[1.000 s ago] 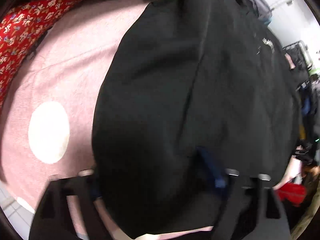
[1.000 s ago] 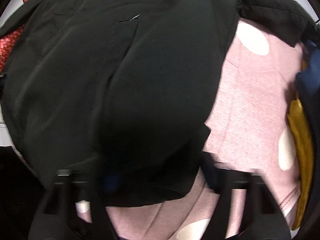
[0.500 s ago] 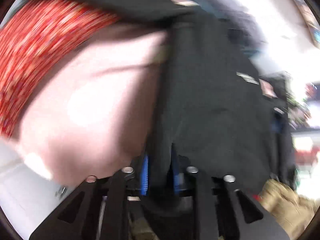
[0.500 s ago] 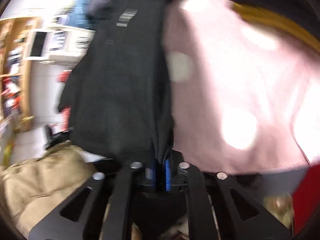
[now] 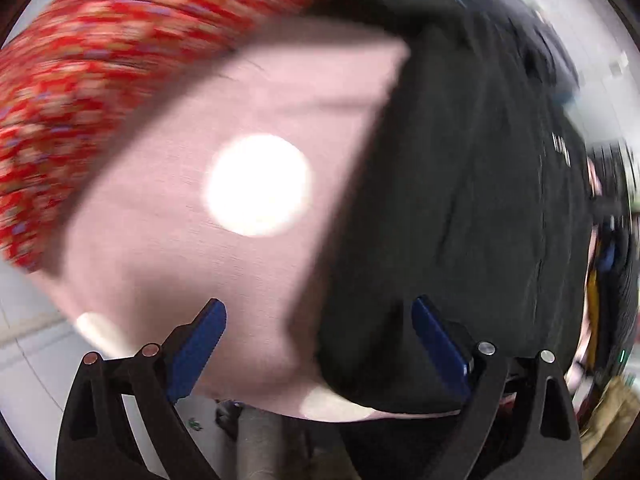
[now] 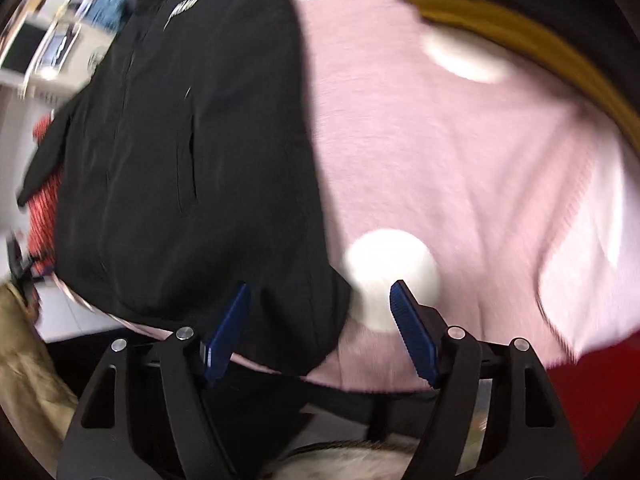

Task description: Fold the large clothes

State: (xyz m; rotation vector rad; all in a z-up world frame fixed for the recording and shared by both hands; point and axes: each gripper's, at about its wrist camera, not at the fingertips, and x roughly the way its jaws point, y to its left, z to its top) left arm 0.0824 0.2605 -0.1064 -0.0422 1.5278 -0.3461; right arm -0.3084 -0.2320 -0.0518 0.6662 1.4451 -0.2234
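Black jacket (image 5: 460,184): lay spread on the pink cloth, filling the right half of the left wrist view and the left half of the right wrist view; a zip line, a slit pocket and a small white logo showed on its front
Left gripper (image 5: 320,332): jaws had just been opening and stood wide, blue pads clear of the fabric; the jacket's lower corner lay below, between them, ungripped
Right gripper (image 6: 320,320): jaws had just been opening and stood apart, released; the jacket's hem corner sat beneath the left pad, a white dot beneath the right
Pink cloth (image 6: 460,152): covered the surface, with white dots, under the jacket
Red patterned fabric (image 5: 100,80): blurred, along the cloth's far left edge
Yellow garment (image 6: 520,36): lay at the cloth's far right edge
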